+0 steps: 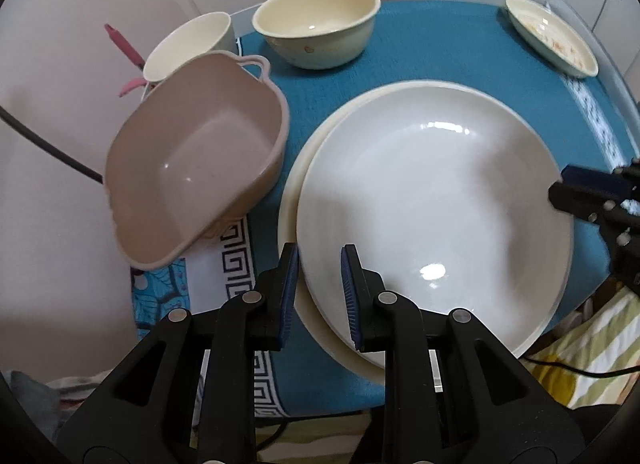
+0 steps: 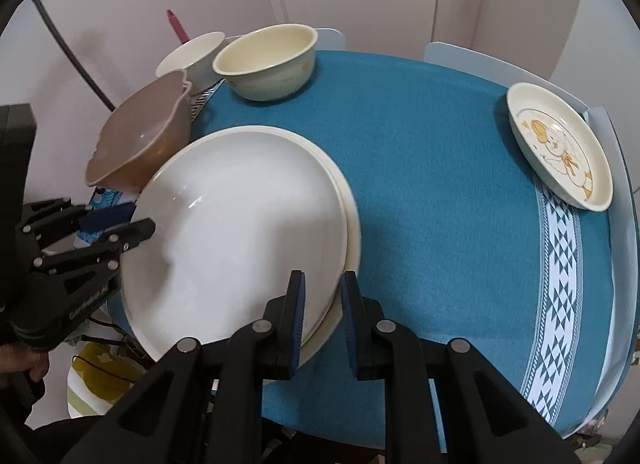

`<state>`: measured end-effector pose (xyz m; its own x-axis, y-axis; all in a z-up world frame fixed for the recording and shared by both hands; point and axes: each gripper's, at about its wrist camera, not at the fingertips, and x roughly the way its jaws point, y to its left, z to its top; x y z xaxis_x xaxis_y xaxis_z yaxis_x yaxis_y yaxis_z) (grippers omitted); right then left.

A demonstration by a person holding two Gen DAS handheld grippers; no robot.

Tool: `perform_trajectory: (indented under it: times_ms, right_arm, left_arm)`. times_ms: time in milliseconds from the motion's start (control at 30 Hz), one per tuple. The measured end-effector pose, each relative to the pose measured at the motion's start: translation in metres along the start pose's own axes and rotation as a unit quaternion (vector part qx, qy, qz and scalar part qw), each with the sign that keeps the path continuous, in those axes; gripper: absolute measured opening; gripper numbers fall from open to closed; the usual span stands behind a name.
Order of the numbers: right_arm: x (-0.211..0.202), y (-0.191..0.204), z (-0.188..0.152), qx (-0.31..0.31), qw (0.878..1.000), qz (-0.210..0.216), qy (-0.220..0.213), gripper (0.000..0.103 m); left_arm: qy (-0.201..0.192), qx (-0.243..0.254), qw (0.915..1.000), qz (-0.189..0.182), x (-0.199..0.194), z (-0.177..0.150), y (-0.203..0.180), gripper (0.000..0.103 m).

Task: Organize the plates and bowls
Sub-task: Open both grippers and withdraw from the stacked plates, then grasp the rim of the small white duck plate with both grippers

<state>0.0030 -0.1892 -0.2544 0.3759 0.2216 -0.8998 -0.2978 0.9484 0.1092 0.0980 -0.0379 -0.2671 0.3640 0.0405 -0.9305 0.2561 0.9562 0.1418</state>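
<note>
1. Right now you are clamping the left gripper (image 1: 319, 296) on the near-left rim of the large glossy white ceramic plate (image 1: 432, 200), one pad above the rim and one below it.
2. Across the plate you are pinching its opposite rim with the right gripper (image 2: 323, 316), jaws nearly together on the edge. Holding both sides is probably keeping so wide a plate level and stopping it from swinging.
3. You are holding the white plate just over a slightly larger cream plate (image 1: 290, 200), whose rim is peeking out on one side. The two are not centred, so you are likely squaring up a stack; whether they are touching I cannot tell.
4. The stack is sitting at the near left of the teal tablecloth (image 2: 432, 192).
5. A tan plastic basin with a looped handle (image 1: 192, 168) is leaning beside the plates at the left, with a cream bowl (image 1: 316, 28) and a white cup-shaped bowl (image 1: 188, 44) beyond it.
6. A small cream dish with a cartoon duck print (image 2: 560, 144) is waiting at the far right, well apart.
</note>
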Motion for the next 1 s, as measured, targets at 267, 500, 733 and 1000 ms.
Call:
perform_trajectory:
  times_ms: [267,500,733,1000]
  right_arm:
    - [0.001,-0.001,0.001,-0.003,1.0,-0.003,0.0,0.017]
    - [-0.037,-0.008,0.007,0.017,0.999,0.017,-0.044,0.017]
    - [-0.082,-0.042,-0.002,0.089,0.992,0.036,-0.086,0.04]
    - [-0.124,-0.075,-0.03,0.128,0.985,-0.046,-0.101,0.103]
  left_arm:
    - [0.002,-0.005,1.0,-0.006,-0.002,0.0,0.005,0.02]
    - [-0.041,-0.003,0.9984,-0.038,-0.051,0.013,0.008,0.02]
    - [-0.139,0.01,0.9875,-0.074,-0.11,0.033,-0.005,0.103]
    - [-0.173,0.058,0.9694,-0.164,-0.129,0.094,-0.047,0.103]
